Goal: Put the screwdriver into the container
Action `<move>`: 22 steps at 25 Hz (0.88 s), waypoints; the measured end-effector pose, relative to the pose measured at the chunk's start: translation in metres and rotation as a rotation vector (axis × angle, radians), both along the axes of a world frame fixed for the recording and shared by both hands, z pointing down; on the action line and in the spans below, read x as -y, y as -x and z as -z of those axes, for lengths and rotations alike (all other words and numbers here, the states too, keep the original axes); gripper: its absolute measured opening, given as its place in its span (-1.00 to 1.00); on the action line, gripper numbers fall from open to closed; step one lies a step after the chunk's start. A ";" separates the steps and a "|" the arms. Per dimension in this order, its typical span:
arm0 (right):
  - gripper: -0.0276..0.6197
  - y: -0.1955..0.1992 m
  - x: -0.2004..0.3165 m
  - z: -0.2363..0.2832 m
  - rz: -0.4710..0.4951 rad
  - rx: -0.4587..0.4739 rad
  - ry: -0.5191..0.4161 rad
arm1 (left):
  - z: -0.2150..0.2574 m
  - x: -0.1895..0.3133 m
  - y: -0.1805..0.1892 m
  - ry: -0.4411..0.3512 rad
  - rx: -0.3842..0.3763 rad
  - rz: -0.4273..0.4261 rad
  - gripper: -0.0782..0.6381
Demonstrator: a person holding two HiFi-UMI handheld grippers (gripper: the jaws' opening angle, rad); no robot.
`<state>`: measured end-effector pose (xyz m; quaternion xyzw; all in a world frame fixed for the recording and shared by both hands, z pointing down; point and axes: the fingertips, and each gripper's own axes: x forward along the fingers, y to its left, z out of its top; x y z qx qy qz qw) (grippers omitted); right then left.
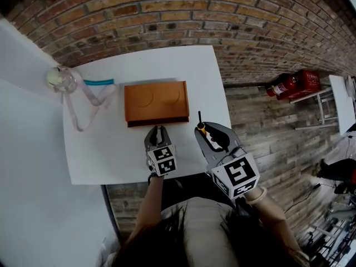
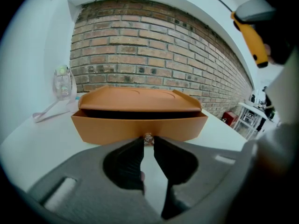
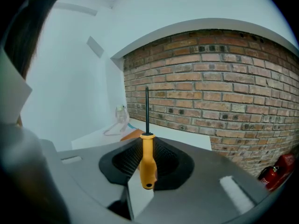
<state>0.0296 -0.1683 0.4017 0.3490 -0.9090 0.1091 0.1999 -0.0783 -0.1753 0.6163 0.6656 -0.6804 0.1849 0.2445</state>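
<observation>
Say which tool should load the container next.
Right. The right tool grips the yellow-handled screwdriver by its handle, beside the orange container. The left tool is pinched on the container's front knob.

We found no readable text, brand or number anywhere. The left cube [image 1: 164, 160] and right cube [image 1: 238, 174] carried only black-and-white square markers, no letters. Any print on the red extinguisher [image 1: 281, 85] was too small to read.
</observation>
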 end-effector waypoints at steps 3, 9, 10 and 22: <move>-0.69 -0.001 -0.003 -0.003 -0.003 -0.003 0.005 | -0.002 -0.005 -0.001 0.013 -0.001 -0.001 -0.60; -0.69 -0.001 -0.012 -0.008 -0.006 -0.006 0.017 | -0.002 -0.014 -0.003 0.011 0.006 -0.015 -0.60; -0.69 -0.001 -0.013 -0.008 -0.006 -0.006 0.019 | -0.002 -0.016 -0.004 0.010 0.007 -0.017 -0.60; -0.69 0.001 -0.032 -0.014 -0.022 0.001 0.039 | -0.004 -0.040 -0.009 0.027 0.006 -0.044 -0.60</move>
